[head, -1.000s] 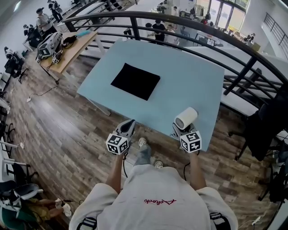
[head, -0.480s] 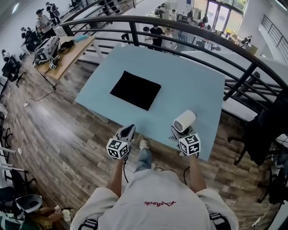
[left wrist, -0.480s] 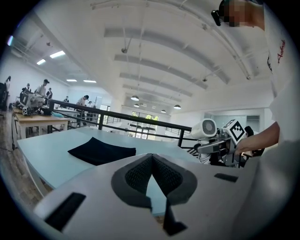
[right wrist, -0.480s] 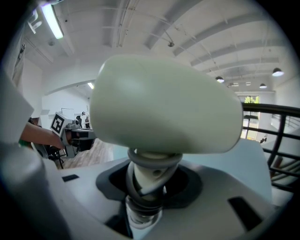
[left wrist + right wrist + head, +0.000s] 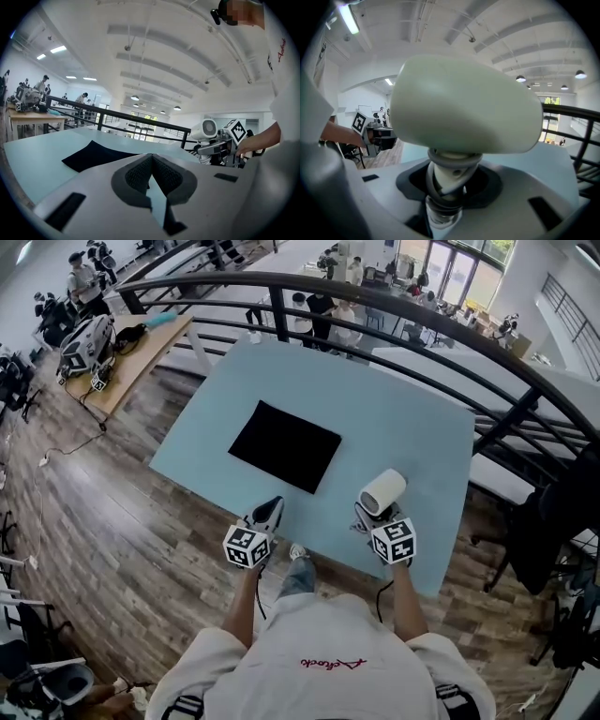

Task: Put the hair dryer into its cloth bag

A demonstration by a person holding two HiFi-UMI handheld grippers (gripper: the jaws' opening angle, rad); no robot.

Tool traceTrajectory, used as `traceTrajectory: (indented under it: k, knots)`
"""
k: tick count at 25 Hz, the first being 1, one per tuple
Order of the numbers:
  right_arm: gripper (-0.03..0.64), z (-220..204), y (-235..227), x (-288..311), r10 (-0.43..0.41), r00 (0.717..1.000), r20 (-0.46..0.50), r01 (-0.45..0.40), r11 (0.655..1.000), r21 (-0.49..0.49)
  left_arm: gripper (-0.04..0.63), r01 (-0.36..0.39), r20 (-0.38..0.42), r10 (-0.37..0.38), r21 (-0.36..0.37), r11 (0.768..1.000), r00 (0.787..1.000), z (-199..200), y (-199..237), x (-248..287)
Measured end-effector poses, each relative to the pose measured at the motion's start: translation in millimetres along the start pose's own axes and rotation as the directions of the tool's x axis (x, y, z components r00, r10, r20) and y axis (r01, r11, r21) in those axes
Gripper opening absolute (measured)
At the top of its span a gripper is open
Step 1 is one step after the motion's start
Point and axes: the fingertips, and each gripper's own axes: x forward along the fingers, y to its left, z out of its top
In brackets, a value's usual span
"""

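The black cloth bag [image 5: 285, 445] lies flat on the pale blue table [image 5: 412, 418]; in the left gripper view the bag [image 5: 96, 154] shows as a dark patch ahead. My right gripper [image 5: 367, 514] is shut on the handle of the white hair dryer [image 5: 383, 492], whose barrel stands above the jaws over the table's near edge. In the right gripper view the dryer's body [image 5: 464, 112] fills the picture. My left gripper [image 5: 269, 512] is shut with nothing in it, at the near edge just below the bag. From the left gripper view the dryer [image 5: 206, 129] appears at the right.
A black metal railing [image 5: 394, 296] curves behind the table. A wooden bench [image 5: 127, 348] with equipment stands at the far left, with people beyond it. A dark chair [image 5: 548, 502] is at the right. Wood flooring surrounds the table.
Both grippers have moved forward together towards the table, the right one carrying the hair dryer. The bag and table now lie closer beneath them. Neither gripper's jaws changed.
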Motion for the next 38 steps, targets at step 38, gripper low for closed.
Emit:
traceTrajectory:
  k: [38]
  knots:
    - [0.163, 34, -70, 74, -0.071, 0.995, -0.066, 0.073, 0.997, 0.016, 0.008, 0.151, -0.167, -0.147, 0.011, 0.988, 0.975, 0, 47, 137]
